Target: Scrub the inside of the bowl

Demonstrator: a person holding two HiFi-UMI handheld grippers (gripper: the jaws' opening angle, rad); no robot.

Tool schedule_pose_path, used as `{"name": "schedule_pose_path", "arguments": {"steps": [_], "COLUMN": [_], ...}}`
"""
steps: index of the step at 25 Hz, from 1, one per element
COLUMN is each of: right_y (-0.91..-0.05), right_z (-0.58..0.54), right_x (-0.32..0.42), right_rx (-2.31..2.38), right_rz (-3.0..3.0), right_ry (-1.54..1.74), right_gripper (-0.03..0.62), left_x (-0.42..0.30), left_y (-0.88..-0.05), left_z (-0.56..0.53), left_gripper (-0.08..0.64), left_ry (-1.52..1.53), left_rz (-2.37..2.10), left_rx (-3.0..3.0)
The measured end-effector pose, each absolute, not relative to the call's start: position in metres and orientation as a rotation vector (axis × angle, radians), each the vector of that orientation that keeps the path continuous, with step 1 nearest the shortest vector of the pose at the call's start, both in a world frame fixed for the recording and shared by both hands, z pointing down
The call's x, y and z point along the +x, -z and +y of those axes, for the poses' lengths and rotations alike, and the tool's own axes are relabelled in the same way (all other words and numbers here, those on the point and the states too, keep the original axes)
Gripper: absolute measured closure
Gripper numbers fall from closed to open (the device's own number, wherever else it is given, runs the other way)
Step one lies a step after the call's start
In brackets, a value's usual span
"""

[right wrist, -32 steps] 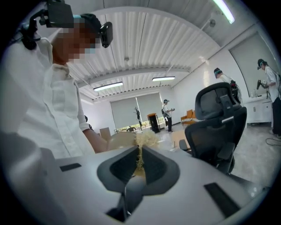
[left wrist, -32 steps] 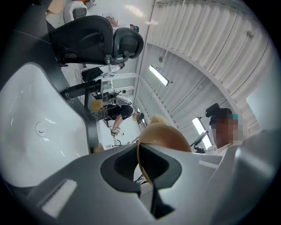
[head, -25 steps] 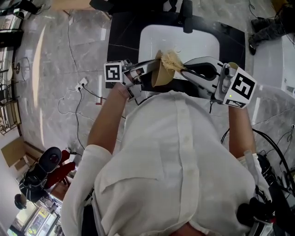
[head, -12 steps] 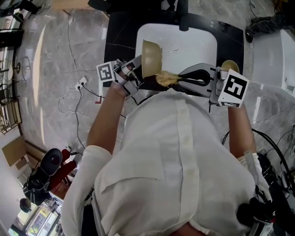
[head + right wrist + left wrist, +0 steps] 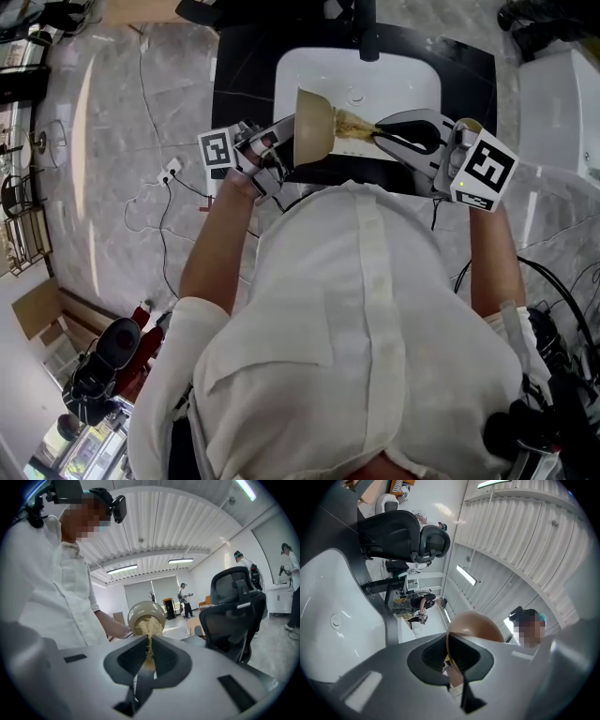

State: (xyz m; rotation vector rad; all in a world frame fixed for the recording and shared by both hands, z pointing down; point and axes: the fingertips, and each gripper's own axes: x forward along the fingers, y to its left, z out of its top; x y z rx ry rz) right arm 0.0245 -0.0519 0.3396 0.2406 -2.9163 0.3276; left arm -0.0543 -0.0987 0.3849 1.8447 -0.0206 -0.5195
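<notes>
Right gripper view: scrubber (image 5: 148, 626) inside bowl (image 5: 140, 606)

A black counter (image 5: 242, 66) stands on a grey stone floor (image 5: 112, 122). A white sink (image 5: 403, 80) sits in the counter, with a dark tap (image 5: 367, 42) at its far edge. Thin cables (image 5: 142, 94) and a white plug strip (image 5: 169, 171) lie on the floor.

Both forearms reach forward (grippers angled toward each other), the left gripper (image 5: 283, 142) clamped on the bowl (image 5: 314, 131) rim, the right gripper (image 5: 387, 138) pinching the fibrous scrubber (image 5: 354, 123).
</notes>
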Motion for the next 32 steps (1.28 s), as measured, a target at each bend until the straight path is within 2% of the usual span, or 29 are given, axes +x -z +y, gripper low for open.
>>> {"name": "schedule_pose_path", "arguments": {"steps": [7,14,23,32], "right_y": [-0.324,-0.355,-0.321,-0.352], "right_z": [-0.055,-0.055,-0.044,-0.028], "right_x": [0.030,0.031,0.031,0.024], "right_rx": [0.257,0.245,0.202,0.119], "right_rz": [-2.946,-2.834,-2.926,-2.814], "right_ry": [-0.241,-0.199,-0.128,-0.153], "right_gripper": [0.569,0.569,0.569,0.569], "left_x": [-0.054,-0.046,-0.049,-0.046], "left_y": [-0.388,-0.376,-0.389,-0.377], "left_z": [-0.097,-0.099,-0.102,-0.103], "left_gripper": [0.546,0.546,0.546,0.546], "left_ry": [0.485,0.501,0.475,0.477], "left_rz": [-0.027,-0.003,-0.044,-0.029], "left_rx": [1.858,1.870,1.851,1.874]}}
